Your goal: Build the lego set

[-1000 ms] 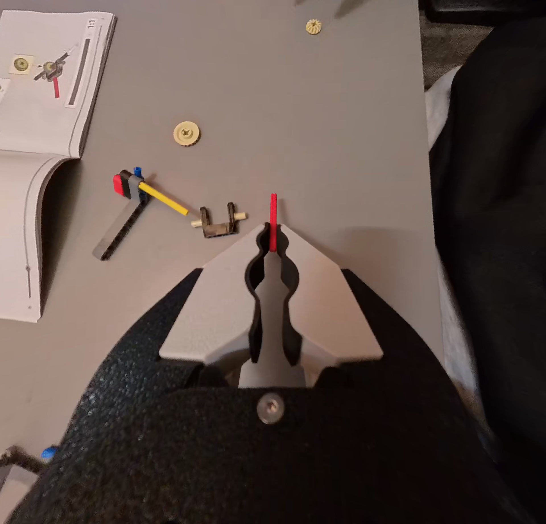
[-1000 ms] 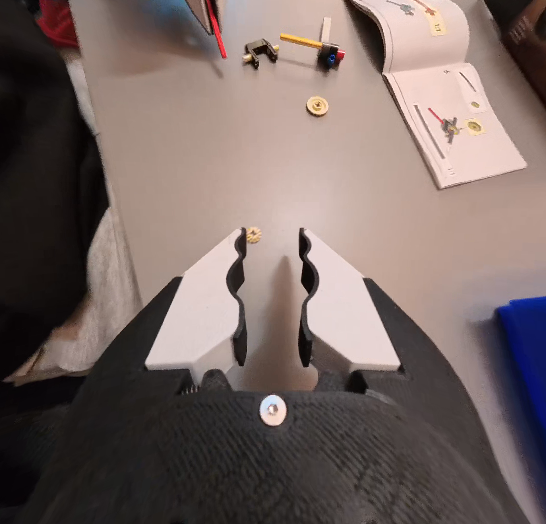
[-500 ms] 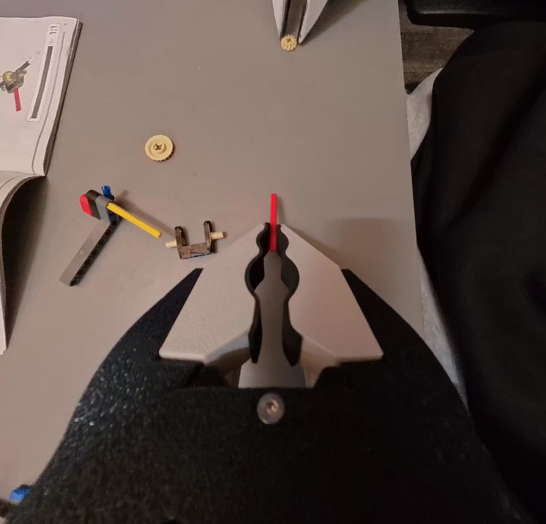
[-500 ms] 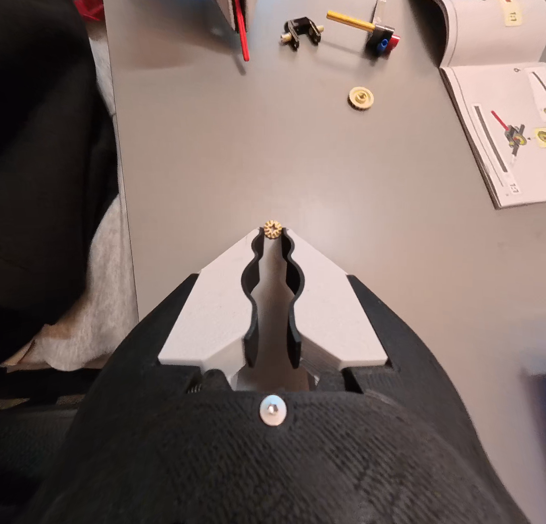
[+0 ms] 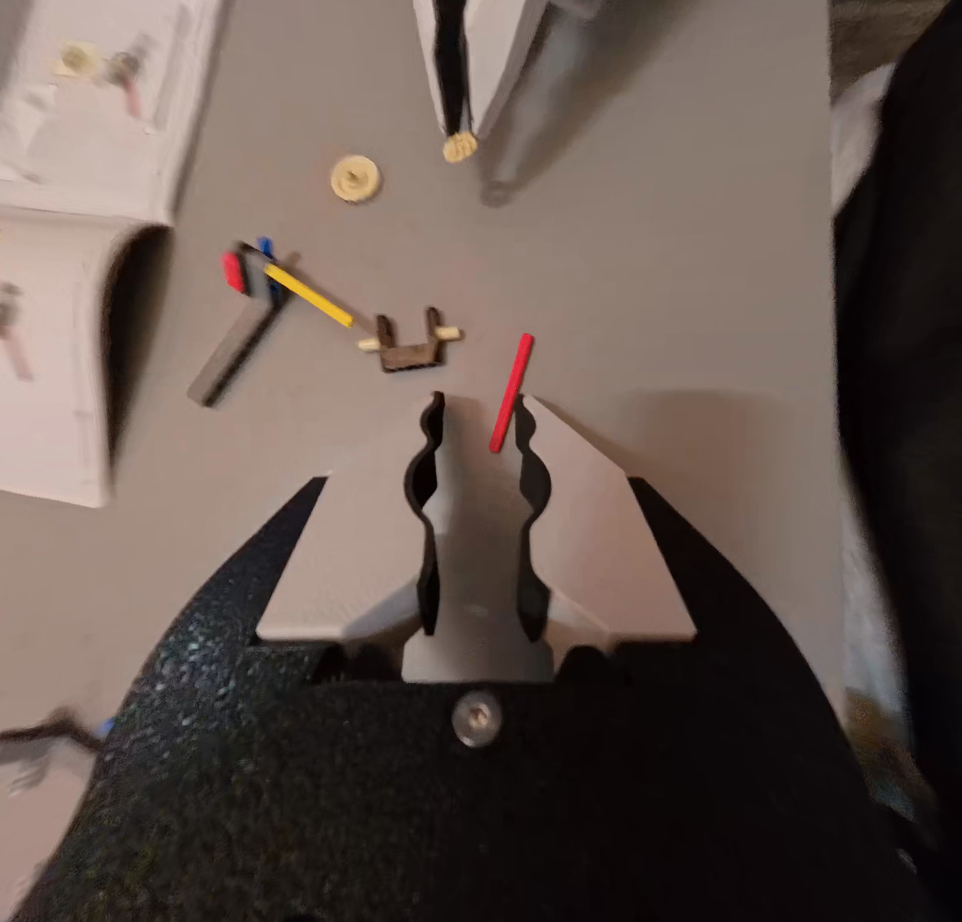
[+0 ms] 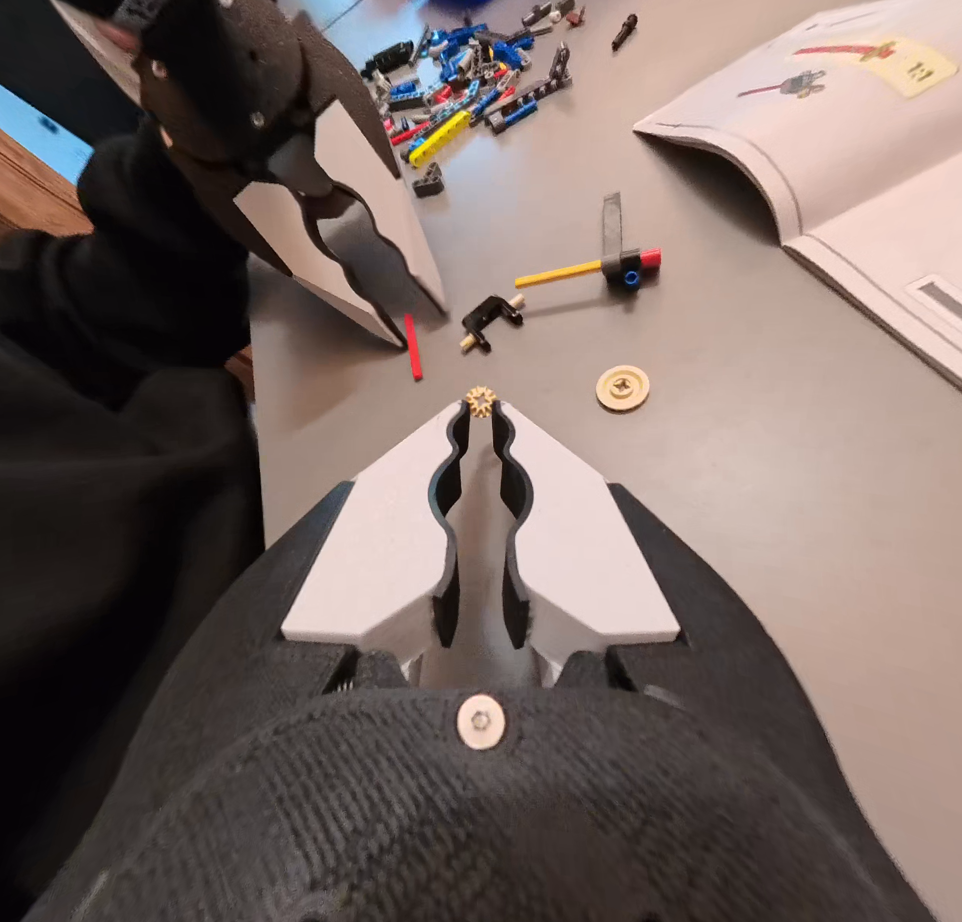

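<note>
Grey tabletop [image 6: 729, 507] fills both views, with an open instruction booklet [image 6: 843, 168] at the upper right of the right wrist view and a heap of loose blue, yellow and black bricks [image 6: 468, 75] at top centre.

At frame centre of that view, the right gripper [image 6: 480, 401] pinches a small tan toothed gear [image 6: 480, 401] at its very tips, jaws nearly together, the gear's cross-shaped hole facing the camera.

In the left wrist view the left gripper [image 5: 481, 402] stands with jaws parted and grips nothing. A thin red axle rod [image 5: 511, 392] leans on the inner edge of its right finger [image 5: 526, 418]; whether it is falling or lying on the table cannot be told.

In the right wrist view the red rod [image 6: 414, 346] lies just up and left of the gear, its long axis running nearly top to bottom of the frame, lower end pointing roughly toward the gear. Both grippers are near it; the left is nearer.

Judging from this, threading the gear would need the rod held again and its end lined up with the hole.

Beside it are a black U-shaped bracket with tan pins [image 6: 489, 319], a yellow rod on a grey beam assembly [image 6: 614, 262], and a flat tan disc [image 6: 622, 389].
</note>
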Action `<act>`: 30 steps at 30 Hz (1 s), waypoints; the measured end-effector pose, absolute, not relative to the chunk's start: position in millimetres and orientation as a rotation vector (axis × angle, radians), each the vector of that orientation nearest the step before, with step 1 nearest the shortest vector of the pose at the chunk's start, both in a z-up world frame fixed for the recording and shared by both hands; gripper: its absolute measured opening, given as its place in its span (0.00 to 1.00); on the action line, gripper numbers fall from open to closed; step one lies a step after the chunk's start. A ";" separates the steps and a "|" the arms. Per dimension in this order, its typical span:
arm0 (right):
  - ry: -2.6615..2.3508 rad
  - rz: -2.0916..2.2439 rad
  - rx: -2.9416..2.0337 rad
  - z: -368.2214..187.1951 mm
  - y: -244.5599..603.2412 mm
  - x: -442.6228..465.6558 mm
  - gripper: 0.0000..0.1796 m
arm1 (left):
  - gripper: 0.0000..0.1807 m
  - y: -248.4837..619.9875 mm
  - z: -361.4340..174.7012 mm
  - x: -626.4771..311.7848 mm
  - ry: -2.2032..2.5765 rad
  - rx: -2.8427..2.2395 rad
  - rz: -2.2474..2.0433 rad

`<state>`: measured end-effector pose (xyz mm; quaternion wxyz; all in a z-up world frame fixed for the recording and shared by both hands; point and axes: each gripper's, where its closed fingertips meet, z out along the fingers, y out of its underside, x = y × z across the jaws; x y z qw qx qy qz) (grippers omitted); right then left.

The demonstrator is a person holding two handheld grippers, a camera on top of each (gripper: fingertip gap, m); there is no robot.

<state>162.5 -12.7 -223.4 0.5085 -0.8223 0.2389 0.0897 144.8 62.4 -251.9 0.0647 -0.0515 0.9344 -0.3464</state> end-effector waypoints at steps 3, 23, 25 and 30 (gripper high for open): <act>0.616 0.376 -1.829 -205.4 -1.0 155.8 0.04 | 0.14 43.8 -218.5 157.0 2.524 0.005 -1.101; 0.721 0.806 -1.041 -135.6 -7.0 156.4 0.03 | 0.00 -6.5 -140.8 160.5 1.834 0.001 -1.289; 0.724 0.742 -1.097 -141.2 -10.3 158.6 0.00 | 0.00 -7.3 -141.0 160.0 1.887 0.001 -1.314; 0.778 0.714 -1.101 -149.9 -9.2 168.0 0.00 | 0.00 -17.7 -157.3 164.3 2.045 -0.002 -1.346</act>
